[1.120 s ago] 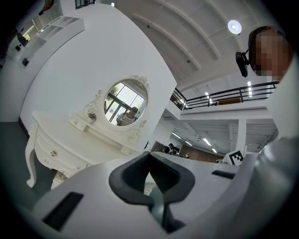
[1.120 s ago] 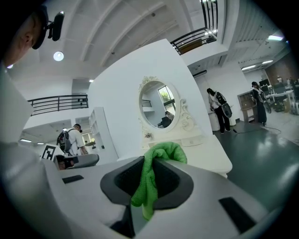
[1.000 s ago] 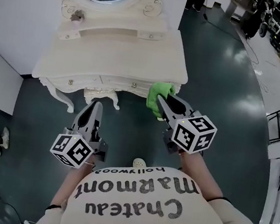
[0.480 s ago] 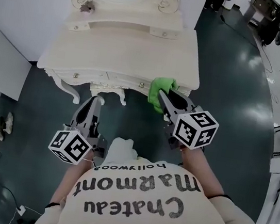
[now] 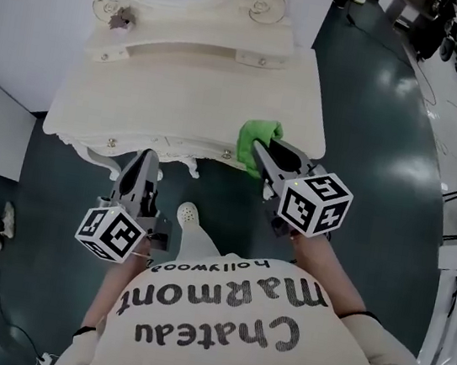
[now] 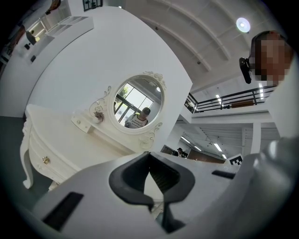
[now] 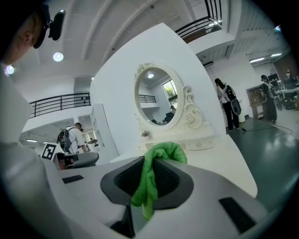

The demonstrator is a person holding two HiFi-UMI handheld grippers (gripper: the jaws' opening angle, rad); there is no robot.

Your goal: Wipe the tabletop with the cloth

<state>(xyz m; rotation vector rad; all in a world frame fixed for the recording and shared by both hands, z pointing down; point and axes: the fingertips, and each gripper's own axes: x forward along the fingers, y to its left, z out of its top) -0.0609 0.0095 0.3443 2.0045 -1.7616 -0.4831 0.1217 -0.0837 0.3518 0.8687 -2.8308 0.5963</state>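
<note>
In the head view the right gripper is reaching up toward the centre of the frame, its jaws pinching a green cloth that is sitting at the front edge of the cream dressing table, right of the middle; from this angle it is not possible to tell whether the cloth is pressing on the tabletop or hanging just over its edge. The right gripper view is showing what the head view is not: the right gripper is clamping the cloth between its dark pads, with a bunch bulging above the jaw tips and a tail trailing down between the jaws toward the bottom of the frame. That view is also taking in the oval mirror at upper centre and people standing at the far right and far left. The left gripper is hanging at the lower left of the head view, over the dark floor in front of the table and well apart from the cloth. In the left gripper view, the left gripper is showing its jaw tips meeting with nothing between them, and the mirror beyond is reflecting a person, which the head view is cropping off.
</note>
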